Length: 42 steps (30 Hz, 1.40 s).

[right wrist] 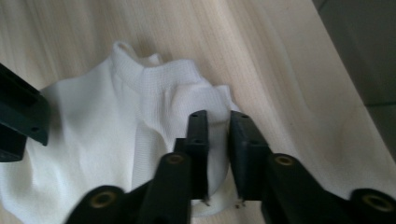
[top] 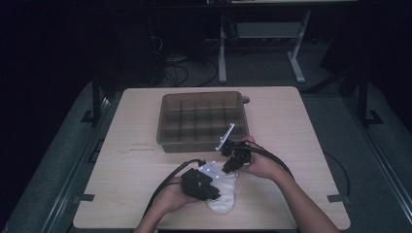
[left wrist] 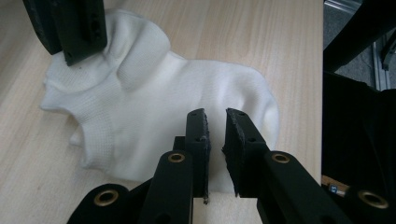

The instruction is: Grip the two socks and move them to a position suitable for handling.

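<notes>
Two grippers work one white sock near the front edge of the table.

High view: the sock lies flat on the wood, in front of the divided brown bin. The left gripper sits on the sock's near-left part, the right gripper at its far end. The hands are close together, with cables trailing back.

Left gripper view: the jaws are nearly together, a narrow slit between them, tips over the sock near its rounded end. Cloth fills the slit's background, but I cannot tell whether any is actually caught between the pads. The other gripper presses on the ribbed cuff end at top left.

Right gripper view: the jaws are drawn in close, with a raised fold of the sock bunched between them; it reads as a pinch on the fabric near the cuff.

Judgement: the step is taking hold at both ends. To do it well, get a full fold between the pads at each end, not just a surface layer, before lifting. Lift both ends together, keeping the cloth lightly taut so that neither pinch slips.
</notes>
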Motion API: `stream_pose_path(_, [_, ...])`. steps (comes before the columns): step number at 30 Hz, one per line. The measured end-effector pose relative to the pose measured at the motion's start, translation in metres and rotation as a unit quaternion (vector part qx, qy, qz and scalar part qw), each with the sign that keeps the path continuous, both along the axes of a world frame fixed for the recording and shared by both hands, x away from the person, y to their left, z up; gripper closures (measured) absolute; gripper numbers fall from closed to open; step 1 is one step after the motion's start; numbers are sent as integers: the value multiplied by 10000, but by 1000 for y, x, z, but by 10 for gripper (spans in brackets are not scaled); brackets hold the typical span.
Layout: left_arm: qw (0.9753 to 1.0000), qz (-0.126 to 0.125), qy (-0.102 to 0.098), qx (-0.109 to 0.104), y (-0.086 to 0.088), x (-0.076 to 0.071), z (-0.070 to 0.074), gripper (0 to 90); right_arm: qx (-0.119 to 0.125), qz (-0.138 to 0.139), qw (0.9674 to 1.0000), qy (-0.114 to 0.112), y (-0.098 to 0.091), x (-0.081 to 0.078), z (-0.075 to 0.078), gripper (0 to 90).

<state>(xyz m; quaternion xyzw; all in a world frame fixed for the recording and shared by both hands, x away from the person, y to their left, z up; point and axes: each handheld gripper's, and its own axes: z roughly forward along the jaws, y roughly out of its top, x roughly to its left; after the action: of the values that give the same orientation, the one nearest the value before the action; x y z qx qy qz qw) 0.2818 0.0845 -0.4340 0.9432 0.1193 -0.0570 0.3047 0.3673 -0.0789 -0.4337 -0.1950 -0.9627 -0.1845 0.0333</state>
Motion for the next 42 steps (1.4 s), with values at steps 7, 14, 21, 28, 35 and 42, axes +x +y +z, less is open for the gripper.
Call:
stream_pose_path(7, [10000, 1, 39, 57, -2, 2, -4, 790, 7, 29, 10000, 27, -3, -3, 7, 885])
stream_pose_path(14, [10000, 20, 57, 51, -3, 1, -4, 790, 32, -46, 9999, -158, -12, -8, 22, 886])
stream_pose_path(21, [9999, -49, 103, 120, -6, 1, -7, 790, -383, -173, 9991, -95, -14, -3, 5, 886])
stream_pose_path(28, [9999, -38, 87, 86, -7, 1, -7, 771, -340, -214, 9991, -107, -15, -2, 5, 828])
stream_pose_path(35, [10000, 45, -34, -19, -2, 2, 4, 773, 96, -311, 9993, -205, -22, -16, 28, 773])
stream_pose_path(42, [9999, -18, -5, 100, -7, 1, -1, 777, 56, -357, 9993, -56, -24, -37, 14, 797])
